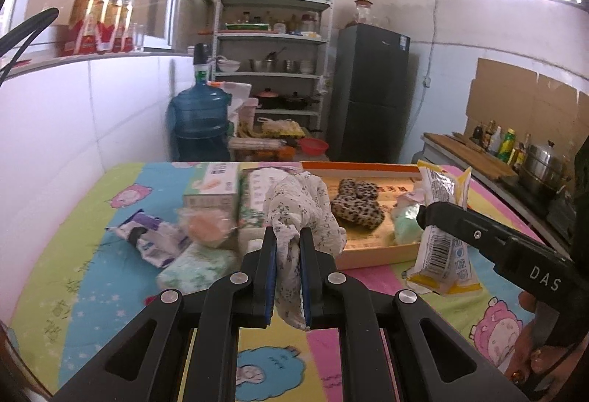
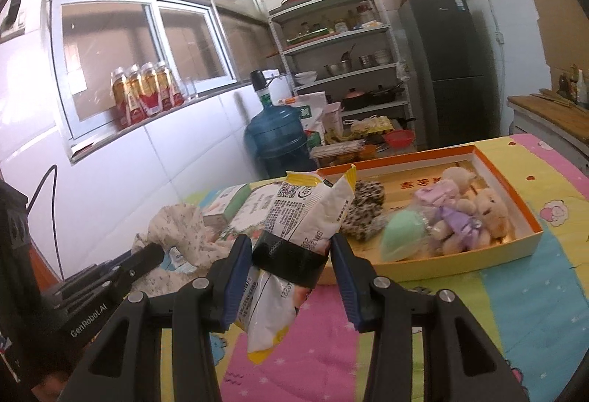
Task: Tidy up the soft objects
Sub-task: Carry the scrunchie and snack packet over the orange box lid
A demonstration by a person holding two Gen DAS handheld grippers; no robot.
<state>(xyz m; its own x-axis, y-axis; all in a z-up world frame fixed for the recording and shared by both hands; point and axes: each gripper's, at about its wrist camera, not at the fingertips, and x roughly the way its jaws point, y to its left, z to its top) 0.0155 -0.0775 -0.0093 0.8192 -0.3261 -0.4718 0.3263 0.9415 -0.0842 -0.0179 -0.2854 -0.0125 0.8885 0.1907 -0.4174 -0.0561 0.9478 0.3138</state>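
My left gripper (image 1: 288, 234) is shut on a white flowered cloth (image 1: 302, 214) and holds it above the table, just left of the orange-rimmed box (image 1: 368, 247). My right gripper (image 2: 292, 247) is shut on a white and yellow snack packet (image 2: 294, 240), held upright in front of the box (image 2: 460, 254); the packet also shows in the left wrist view (image 1: 441, 225). In the box lie a leopard-print plush (image 2: 364, 207), a green sponge (image 2: 401, 236) and teddy bears in purple (image 2: 467, 218).
On the cartoon-print tablecloth (image 1: 73, 291) left of the box lie tissue boxes (image 1: 213, 184), a wipes pack (image 1: 195, 265), a purple packet (image 1: 151, 236) and a pink round item (image 1: 206, 225). Behind the table stand a water jug (image 1: 200, 115), shelves and a fridge (image 1: 371, 92).
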